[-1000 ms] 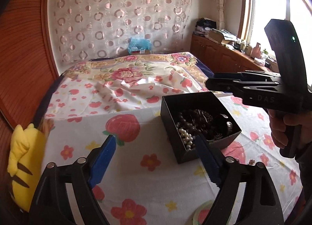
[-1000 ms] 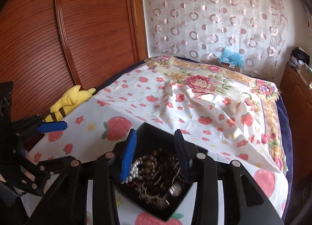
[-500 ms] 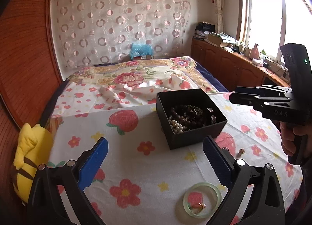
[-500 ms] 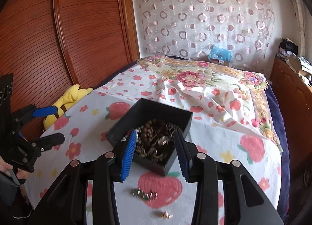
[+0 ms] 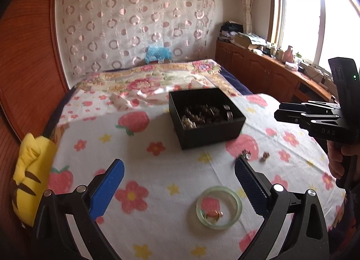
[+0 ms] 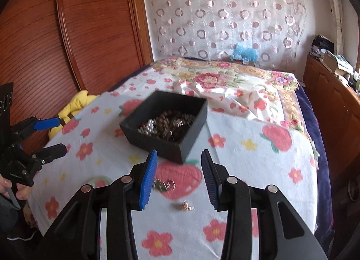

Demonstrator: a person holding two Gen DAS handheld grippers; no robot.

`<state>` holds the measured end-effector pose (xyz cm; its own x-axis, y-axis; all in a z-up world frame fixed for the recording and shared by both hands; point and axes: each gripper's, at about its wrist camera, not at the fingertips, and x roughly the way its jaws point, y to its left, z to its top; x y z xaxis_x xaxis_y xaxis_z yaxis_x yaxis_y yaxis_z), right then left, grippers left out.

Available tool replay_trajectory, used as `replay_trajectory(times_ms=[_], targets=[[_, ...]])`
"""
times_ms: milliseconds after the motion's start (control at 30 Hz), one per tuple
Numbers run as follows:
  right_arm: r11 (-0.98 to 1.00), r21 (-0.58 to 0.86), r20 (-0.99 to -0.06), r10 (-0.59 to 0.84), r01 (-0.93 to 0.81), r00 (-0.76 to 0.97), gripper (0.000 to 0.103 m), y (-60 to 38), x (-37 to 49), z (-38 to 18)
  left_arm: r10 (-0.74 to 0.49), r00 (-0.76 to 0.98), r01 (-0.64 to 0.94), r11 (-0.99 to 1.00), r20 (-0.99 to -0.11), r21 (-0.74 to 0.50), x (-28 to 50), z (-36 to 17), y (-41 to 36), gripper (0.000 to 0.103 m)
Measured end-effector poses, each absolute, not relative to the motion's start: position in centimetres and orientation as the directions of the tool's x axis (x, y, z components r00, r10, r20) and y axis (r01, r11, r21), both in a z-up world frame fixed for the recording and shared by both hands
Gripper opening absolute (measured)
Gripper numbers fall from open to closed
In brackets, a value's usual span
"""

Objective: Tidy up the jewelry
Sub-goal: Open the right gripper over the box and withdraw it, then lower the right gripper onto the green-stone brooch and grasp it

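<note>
A black open box holding beads and chains stands on the flowered cloth; it also shows in the right wrist view. A pale green bangle with a small gold piece inside it lies in front of my left gripper, which is open and empty. Small loose jewelry pieces and a gold piece lie below my right gripper, which is open and empty. The right gripper also shows at the right of the left wrist view.
A yellow plush toy lies at the left edge of the cloth by the wooden wardrobe. A wooden cabinet with clutter runs under the window on the right. A bed with a floral cover lies behind.
Both grippers have pulled back and up from the box. The bangle and the loose pieces in front of the box have come into view. Both stay open.
</note>
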<state>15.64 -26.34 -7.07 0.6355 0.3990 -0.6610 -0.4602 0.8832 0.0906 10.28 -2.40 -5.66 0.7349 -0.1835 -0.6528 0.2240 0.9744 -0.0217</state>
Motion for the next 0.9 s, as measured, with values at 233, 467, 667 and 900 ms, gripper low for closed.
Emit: replay_trajectory(times_ms=[233, 467, 667, 900], targets=[[0.894, 0.109, -0.705, 0.377, -0.434, 0.6, 0.043, -27.2, 15.4, -10.5, -0.199, 0.671, 0.253, 0.967, -0.714, -0.032, 9.4, -9.1, -3.3, 0.095], [0.892, 0.102, -0.733, 0.366, -0.44, 0.573, 0.043, -25.9, 15.5, -12.9, -0.214, 0.626, 0.301, 0.953, -0.75, -0.021, 8.7, -10.8, -5.0, 0.095], [0.892, 0.115, -0.74, 0.37, -0.437, 0.561, 0.043, -25.8, 15.1, -13.7, -0.203, 0.596, 0.345, 0.938, -0.777, 0.019, 8.8, -12.0, -6.4, 0.095], [0.891, 0.112, -0.748, 0.367, -0.44, 0.553, 0.043, -25.6, 14.8, -14.0, -0.162, 0.576, 0.345, 0.937, -0.801, 0.058, 9.5, -12.9, -7.2, 0.095]])
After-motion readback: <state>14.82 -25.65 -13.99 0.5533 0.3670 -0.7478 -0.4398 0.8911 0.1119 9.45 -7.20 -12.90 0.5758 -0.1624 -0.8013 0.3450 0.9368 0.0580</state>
